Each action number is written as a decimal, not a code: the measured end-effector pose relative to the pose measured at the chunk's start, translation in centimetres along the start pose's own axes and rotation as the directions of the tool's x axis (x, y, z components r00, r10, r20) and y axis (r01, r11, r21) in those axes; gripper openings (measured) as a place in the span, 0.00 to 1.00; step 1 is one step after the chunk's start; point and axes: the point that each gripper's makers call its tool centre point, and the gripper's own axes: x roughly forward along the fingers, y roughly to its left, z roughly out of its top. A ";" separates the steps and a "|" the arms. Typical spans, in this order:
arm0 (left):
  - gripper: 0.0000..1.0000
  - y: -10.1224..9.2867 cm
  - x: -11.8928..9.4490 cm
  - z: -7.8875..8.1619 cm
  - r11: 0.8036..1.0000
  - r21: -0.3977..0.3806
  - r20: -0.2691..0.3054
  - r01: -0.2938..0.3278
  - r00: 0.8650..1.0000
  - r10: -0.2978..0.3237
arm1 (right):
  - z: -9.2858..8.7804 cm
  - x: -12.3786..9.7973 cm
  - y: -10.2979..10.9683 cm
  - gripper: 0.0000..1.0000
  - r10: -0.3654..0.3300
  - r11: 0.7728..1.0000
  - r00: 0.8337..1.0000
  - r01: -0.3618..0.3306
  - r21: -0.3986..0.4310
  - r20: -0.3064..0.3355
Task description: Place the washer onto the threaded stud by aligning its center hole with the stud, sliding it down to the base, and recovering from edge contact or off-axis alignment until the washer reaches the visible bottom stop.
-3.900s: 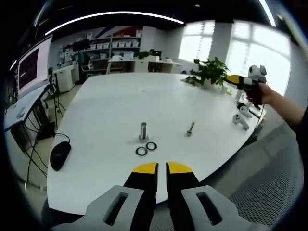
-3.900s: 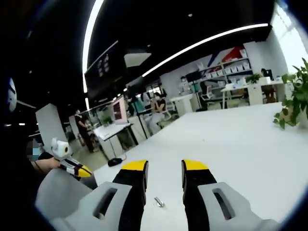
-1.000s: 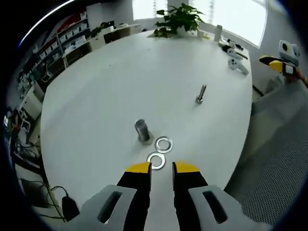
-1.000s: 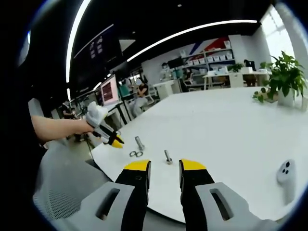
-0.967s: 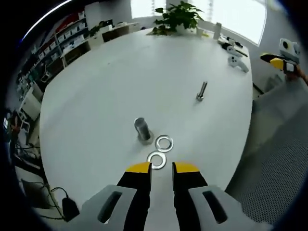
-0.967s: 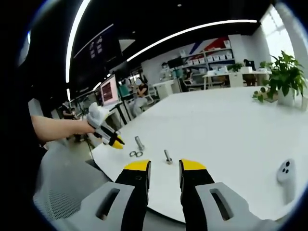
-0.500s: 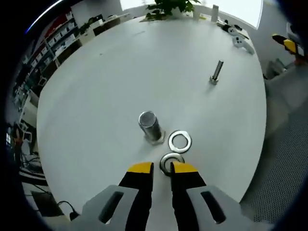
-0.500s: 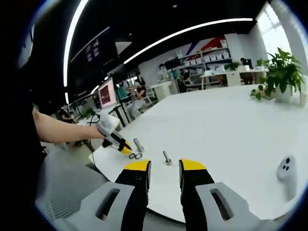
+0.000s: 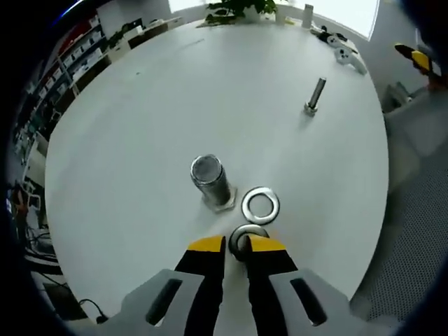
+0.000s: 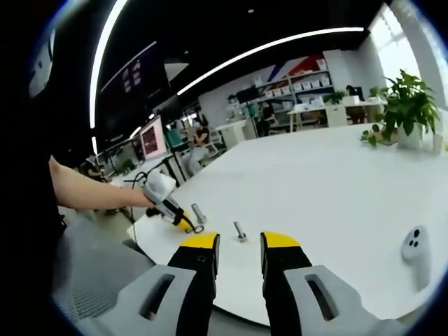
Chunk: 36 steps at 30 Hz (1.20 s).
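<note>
In the left gripper view a thick threaded stud (image 9: 210, 180) stands upright on a hex base on the white table (image 9: 175, 91). Two flat steel washers lie just right of it. The nearer washer (image 9: 252, 229) has its near rim between the tips of my left gripper (image 9: 236, 245), whose jaws stand narrowly apart around it. The second washer (image 9: 246, 205) lies free beside the stud's base. My right gripper (image 10: 239, 241) hovers open and empty at the table's near edge, far from the stud (image 10: 198, 212). The left gripper (image 10: 183, 222) shows there, held by a hand.
A slim bolt (image 9: 315, 94) stands upright further right on the table, also visible as the bolt (image 10: 239, 231). White controllers (image 9: 344, 52) and a potted plant (image 9: 241, 7) sit at the far edge. Another controller (image 10: 413, 245) lies right. Office desks and shelves stand behind.
My left gripper has come down and forward onto the nearer washer, and its jaws have narrowed around the rim. The right gripper has stayed nearly still.
</note>
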 end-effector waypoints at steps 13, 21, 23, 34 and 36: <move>0.02 0.3 0.2 0.1 0.998 -0.056 0.058 -0.024 0.998 0.027 | -0.1 0.0 0.1 0.23 0.006 1.000 1.000 -0.006 0.002 -0.003; 0.02 0.3 -0.5 -0.7 0.993 -0.107 0.032 -0.042 0.998 0.045 | 0.0 -0.1 0.0 0.23 -0.001 1.000 1.000 0.001 0.005 0.002; 0.01 0.0 -1.1 -0.8 0.990 -0.133 0.045 -0.035 0.998 0.042 | 0.0 -0.1 0.0 0.23 0.000 1.000 1.000 0.000 0.002 0.000; 0.01 0.0 -4.7 0.1 0.978 -0.205 0.134 -0.032 0.989 0.061 | 0.0 0.0 0.2 0.23 0.004 1.000 1.000 -0.004 0.001 0.000; 0.01 0.2 -5.3 0.7 0.977 -0.209 0.148 -0.035 0.987 0.067 | 0.0 0.0 0.2 0.23 0.007 1.000 1.000 -0.007 0.001 -0.001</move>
